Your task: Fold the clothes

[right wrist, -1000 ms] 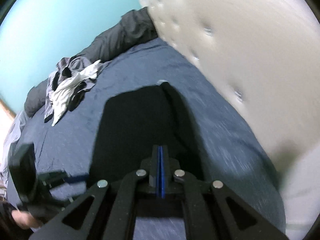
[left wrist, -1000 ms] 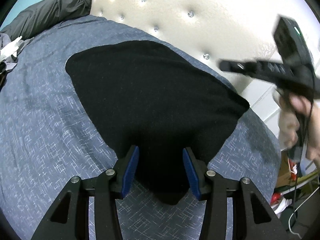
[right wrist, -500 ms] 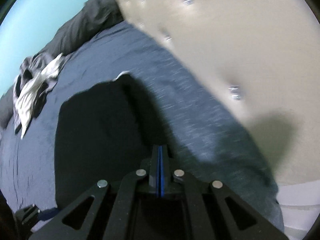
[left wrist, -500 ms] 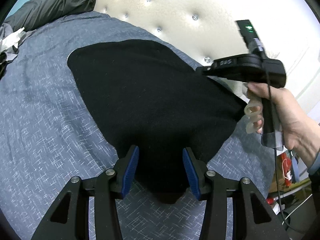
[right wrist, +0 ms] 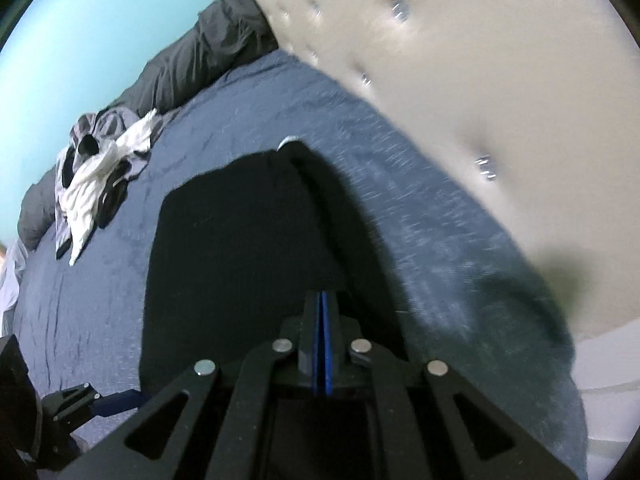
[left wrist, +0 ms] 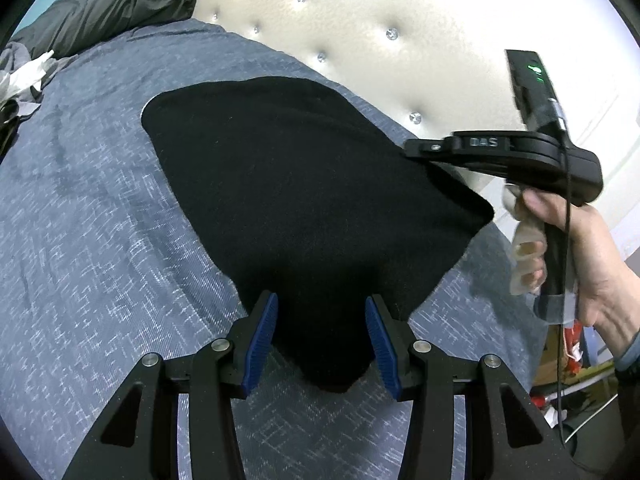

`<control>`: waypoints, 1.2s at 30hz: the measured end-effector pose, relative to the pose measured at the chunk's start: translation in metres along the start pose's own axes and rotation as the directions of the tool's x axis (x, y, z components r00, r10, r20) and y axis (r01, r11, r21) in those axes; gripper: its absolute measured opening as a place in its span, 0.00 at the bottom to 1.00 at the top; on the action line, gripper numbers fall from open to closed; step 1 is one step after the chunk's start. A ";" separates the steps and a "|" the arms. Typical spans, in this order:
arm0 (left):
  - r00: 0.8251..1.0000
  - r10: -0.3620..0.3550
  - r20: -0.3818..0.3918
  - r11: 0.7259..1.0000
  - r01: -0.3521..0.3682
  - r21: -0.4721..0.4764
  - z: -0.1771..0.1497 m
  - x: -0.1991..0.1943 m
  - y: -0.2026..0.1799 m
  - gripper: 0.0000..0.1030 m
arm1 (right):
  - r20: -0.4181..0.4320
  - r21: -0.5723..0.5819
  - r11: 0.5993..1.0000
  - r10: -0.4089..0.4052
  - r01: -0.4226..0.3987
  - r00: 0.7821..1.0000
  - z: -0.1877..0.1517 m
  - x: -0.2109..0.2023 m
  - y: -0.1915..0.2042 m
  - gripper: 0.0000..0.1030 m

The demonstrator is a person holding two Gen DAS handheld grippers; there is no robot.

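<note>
Lying on the blue bedspread, the black garment is reaching between the half-open left gripper's pads, unpinched; the shut right gripper, now lower, is hovering over its far-right edge, holding nothing visible.

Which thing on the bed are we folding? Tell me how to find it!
Start at the big cream buttoned headboard and look down onto the blue bedspread. Right beside the headboard lies a black garment, spread flat. It is one plain dark shape, unlike the crumpled pile of white and grey clothes farther along the bed, near the grey pillow.
</note>
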State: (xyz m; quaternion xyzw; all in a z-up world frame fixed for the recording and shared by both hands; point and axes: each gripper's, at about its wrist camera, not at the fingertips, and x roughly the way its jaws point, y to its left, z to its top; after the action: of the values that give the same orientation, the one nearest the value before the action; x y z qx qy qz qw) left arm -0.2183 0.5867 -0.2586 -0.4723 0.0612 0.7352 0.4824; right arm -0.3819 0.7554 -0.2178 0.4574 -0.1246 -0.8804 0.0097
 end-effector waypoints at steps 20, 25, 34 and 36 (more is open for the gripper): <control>0.994 0.037 0.105 0.998 -0.042 0.048 -0.012 -0.123 -0.044 0.48 | 0.148 -0.006 0.996 0.090 -0.091 0.985 -0.077 -0.125 0.070 0.01; 0.986 0.053 0.160 0.996 -0.063 0.059 -0.020 -0.170 -0.054 0.49 | 0.195 0.007 0.996 0.081 -0.084 0.978 -0.102 -0.169 0.087 0.01; 0.972 0.052 0.229 0.993 -0.074 0.087 -0.037 -0.240 -0.074 0.49 | 0.278 0.003 0.998 0.065 -0.068 0.958 -0.134 -0.237 0.122 0.01; 0.969 0.051 0.241 0.992 -0.076 0.096 -0.042 -0.253 -0.080 0.49 | 0.290 -0.004 0.998 0.066 -0.068 0.955 -0.139 -0.250 0.131 0.01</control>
State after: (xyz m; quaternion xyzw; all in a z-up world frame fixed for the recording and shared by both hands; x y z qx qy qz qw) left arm -0.1084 0.4411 -0.0613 -0.3526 0.0564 0.7974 0.4864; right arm -0.1373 0.6323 -0.0640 0.3189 -0.1427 -0.9368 0.0197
